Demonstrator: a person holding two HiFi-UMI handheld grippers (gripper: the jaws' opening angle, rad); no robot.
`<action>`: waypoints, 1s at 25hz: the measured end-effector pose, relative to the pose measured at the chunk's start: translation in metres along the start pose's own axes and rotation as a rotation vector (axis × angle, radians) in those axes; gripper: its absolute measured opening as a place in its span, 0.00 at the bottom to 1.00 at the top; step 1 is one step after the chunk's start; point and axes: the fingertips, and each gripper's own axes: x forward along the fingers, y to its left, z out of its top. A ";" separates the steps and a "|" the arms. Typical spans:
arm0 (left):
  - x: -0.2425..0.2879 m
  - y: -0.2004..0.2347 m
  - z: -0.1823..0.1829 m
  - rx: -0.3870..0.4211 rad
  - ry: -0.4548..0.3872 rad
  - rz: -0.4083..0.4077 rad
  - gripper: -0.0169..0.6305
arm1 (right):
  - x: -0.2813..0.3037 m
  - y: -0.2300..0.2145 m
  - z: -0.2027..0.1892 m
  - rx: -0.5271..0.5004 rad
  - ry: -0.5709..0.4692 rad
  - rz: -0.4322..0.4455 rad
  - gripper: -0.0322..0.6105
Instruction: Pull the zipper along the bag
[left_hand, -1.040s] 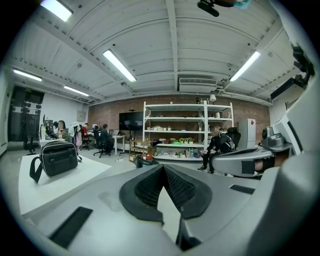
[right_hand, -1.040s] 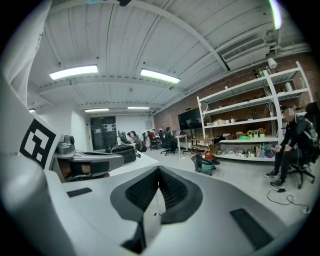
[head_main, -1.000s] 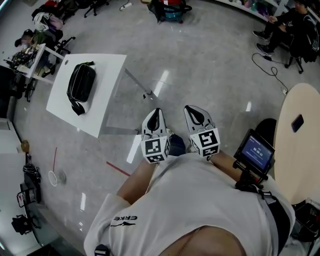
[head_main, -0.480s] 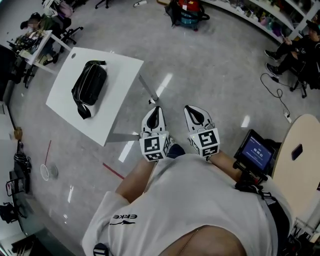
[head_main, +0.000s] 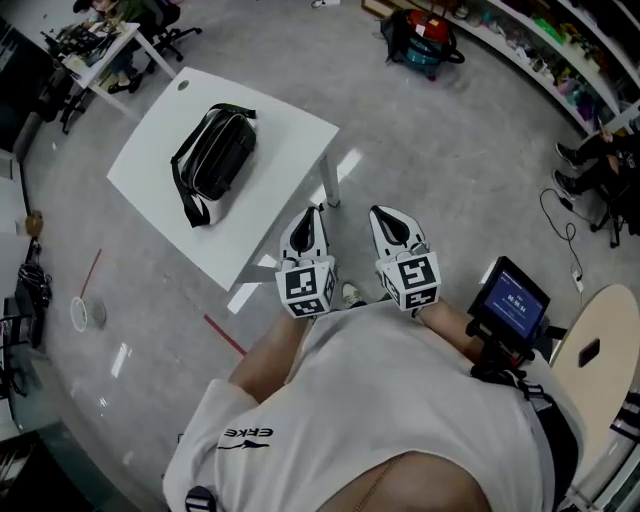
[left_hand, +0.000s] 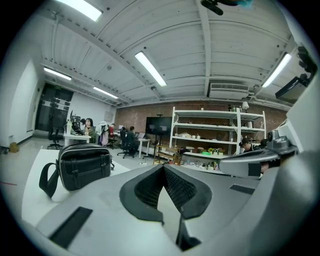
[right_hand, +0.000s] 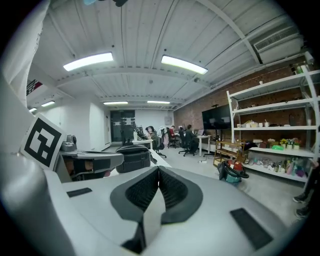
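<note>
**Bag on the table, both grippers shut and empty short of it**

The black bag sits around the middle of the white table. Its shoulder strap trails off one end toward the table's near edge. From the left gripper view the bag stands on its base with the strap looping down to the tabletop. I cannot make out the zipper at this range.

I have both grippers on the near side of the table, side by side over the grey floor and close in front of the person's chest. Neither touches the table or the bag. The left gripper has its jaws pressed together with the tips meeting and nothing between them. It points just past the table's near corner. The right gripper is the same, jaws closed on nothing, and it is the farther of the two from the table.

Well beyond the table, toward the shelving, a red and teal vacuum cleaner stands on the floor. On the near side of the table, past the right gripper, a small lit screen is mounted at the person's side.
</note>
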 end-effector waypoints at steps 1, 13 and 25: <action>-0.005 0.005 0.002 -0.004 -0.002 0.017 0.03 | 0.002 0.005 0.003 -0.004 0.001 0.013 0.06; -0.018 0.108 0.009 -0.056 -0.031 0.261 0.03 | 0.089 0.051 0.027 -0.027 0.009 0.196 0.06; -0.006 0.183 0.021 -0.051 -0.019 0.469 0.03 | 0.186 0.074 0.055 -0.033 -0.003 0.372 0.06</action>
